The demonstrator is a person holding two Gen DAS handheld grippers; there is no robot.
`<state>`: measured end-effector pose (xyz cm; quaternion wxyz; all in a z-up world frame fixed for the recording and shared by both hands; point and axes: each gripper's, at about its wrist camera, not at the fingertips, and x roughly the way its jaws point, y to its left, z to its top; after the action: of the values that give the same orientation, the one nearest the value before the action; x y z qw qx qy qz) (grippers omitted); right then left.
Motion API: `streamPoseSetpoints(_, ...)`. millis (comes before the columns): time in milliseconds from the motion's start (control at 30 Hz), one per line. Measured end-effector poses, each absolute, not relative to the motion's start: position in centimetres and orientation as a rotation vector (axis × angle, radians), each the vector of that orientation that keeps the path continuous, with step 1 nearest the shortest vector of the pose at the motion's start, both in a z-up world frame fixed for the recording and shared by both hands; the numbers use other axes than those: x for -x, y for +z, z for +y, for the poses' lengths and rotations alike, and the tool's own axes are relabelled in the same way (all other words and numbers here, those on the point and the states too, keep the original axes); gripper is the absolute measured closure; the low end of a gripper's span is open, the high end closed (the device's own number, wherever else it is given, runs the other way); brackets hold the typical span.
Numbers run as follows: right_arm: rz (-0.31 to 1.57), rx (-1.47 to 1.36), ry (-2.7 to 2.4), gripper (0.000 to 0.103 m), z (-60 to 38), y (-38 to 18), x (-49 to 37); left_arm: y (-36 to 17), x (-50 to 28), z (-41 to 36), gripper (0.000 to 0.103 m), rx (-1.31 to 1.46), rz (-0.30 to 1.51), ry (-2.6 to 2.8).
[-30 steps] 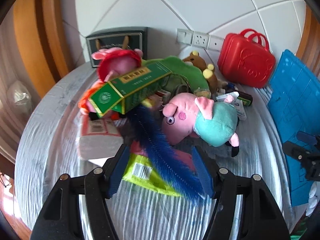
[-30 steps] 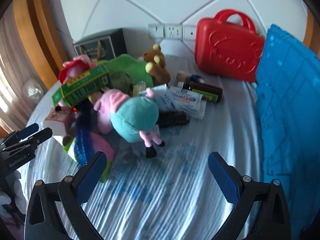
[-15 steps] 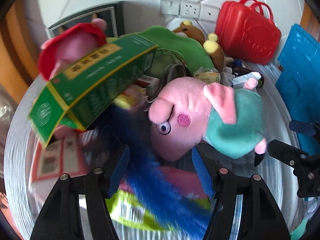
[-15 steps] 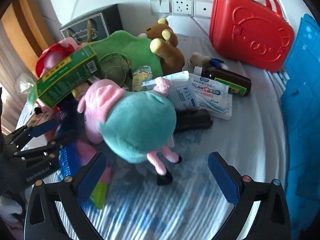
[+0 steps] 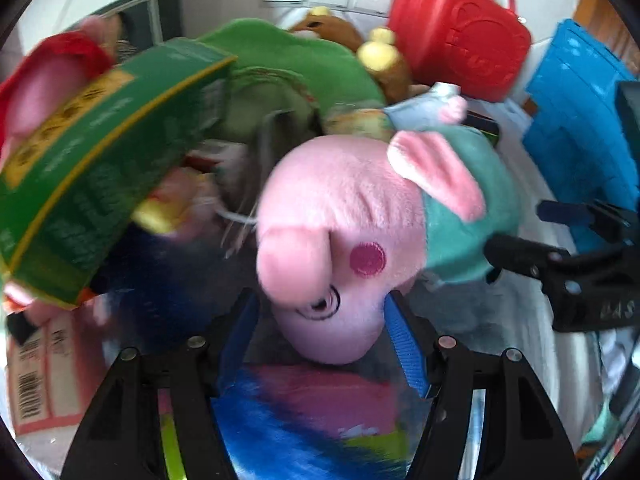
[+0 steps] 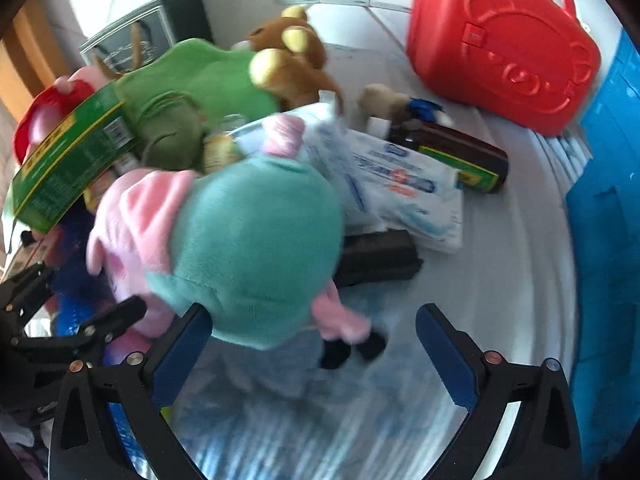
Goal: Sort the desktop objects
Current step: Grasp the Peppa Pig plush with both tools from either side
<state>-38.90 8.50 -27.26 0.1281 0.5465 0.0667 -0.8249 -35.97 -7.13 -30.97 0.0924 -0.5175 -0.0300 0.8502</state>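
A pig plush (image 5: 340, 240) with a pink head and teal body (image 6: 256, 248) lies on the striped grey tabletop (image 6: 500, 280). My left gripper (image 5: 322, 338) is open, and the pig's head sits low between its blue pads without being squeezed. My right gripper (image 6: 316, 350) stands wide open over the pig's feet, its left finger (image 6: 188, 344) next to the teal body. Each gripper shows in the other view: the right gripper (image 5: 560, 264) past the pig's body, the left gripper (image 6: 80, 328) at the head.
A green carton (image 5: 92, 184) leans on a red-hatted pink plush (image 5: 40, 92). Behind lie a green plush (image 6: 188, 92), a brown bear (image 6: 292, 60), white packets (image 6: 400, 184), a dark bottle (image 6: 452, 152) and a black item (image 6: 380, 256). A red case (image 6: 500, 52) and blue crate (image 6: 608, 200) stand right.
Both grippers have come down and closer to the pig plush. The left one slid from over the blue feathery item to straddle the pig's head. Neither has changed its opening.
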Motion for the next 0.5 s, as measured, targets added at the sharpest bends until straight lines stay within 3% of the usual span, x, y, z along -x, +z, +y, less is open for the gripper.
streamPoseSetpoints(233, 0.296, -1.471, -2.356, 0.001, 7.9, -26.5, 39.0, -31.7, 37.1, -6.0, 0.036, 1.552, -0.104, 2.513)
streamPoseSetpoints(500, 0.178, -1.419, -2.254, 0.0, 6.9, -27.6, 41.0, -32.3, 38.1, -5.6, 0.031, 1.589, -0.124, 2.532)
